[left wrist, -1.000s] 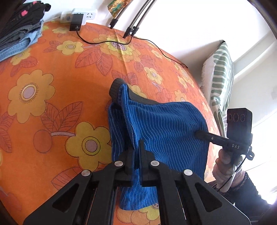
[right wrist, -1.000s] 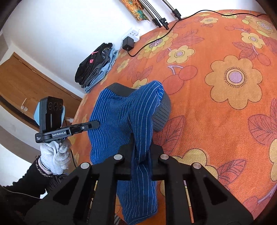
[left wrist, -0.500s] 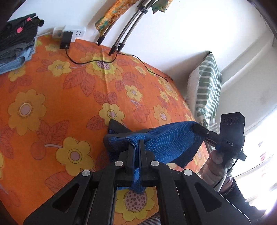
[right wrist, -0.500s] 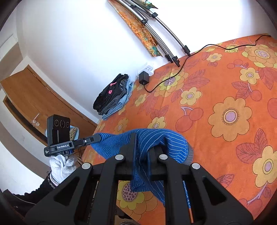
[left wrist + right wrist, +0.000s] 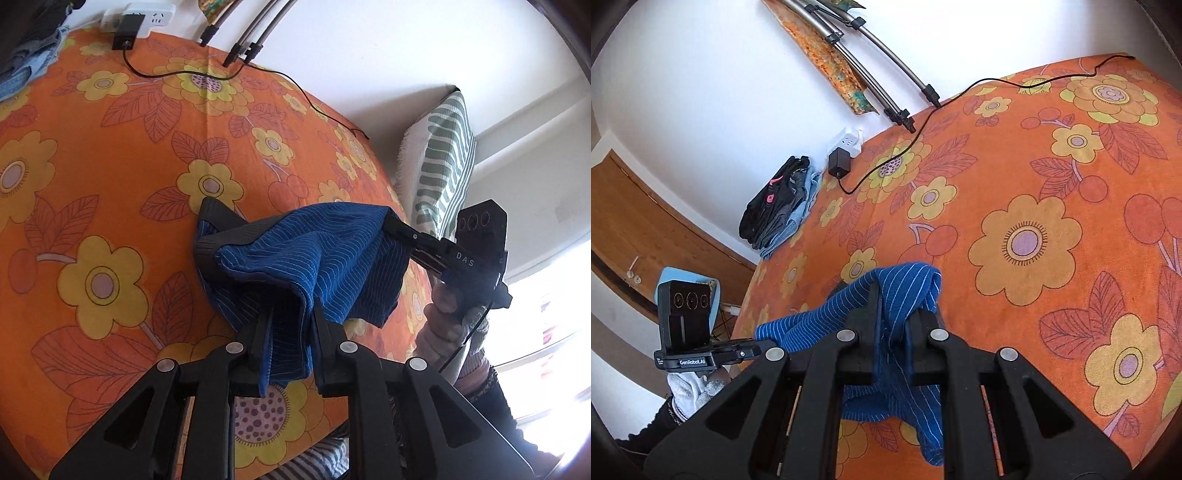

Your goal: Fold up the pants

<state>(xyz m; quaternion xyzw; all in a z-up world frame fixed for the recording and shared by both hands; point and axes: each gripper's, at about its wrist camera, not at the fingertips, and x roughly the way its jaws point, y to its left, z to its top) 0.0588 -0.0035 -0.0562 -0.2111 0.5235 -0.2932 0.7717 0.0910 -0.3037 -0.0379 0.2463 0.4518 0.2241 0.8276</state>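
Note:
Blue pinstriped pants (image 5: 325, 258) with a grey waistband (image 5: 218, 229) hang bunched between my two grippers above the orange flowered bedspread (image 5: 110, 166). My left gripper (image 5: 290, 317) is shut on one edge of the cloth. My right gripper (image 5: 895, 314) is shut on the other edge of the pants (image 5: 897, 284); it also shows in the left wrist view (image 5: 391, 223). The left gripper shows at the left in the right wrist view (image 5: 753, 349). A loose end of the pants droops below the right gripper.
A stack of folded clothes (image 5: 775, 206) lies at the bed's far corner by a power strip with a black adapter (image 5: 839, 164) and cable. Metal tripod legs (image 5: 886, 85) lean on the wall. A green striped cushion (image 5: 443, 162) stands at the bed's right side.
Both grippers went up with the pants off the bed, then came down a little. The cloth now hangs bunched between them with the waistband end near the bedspread.

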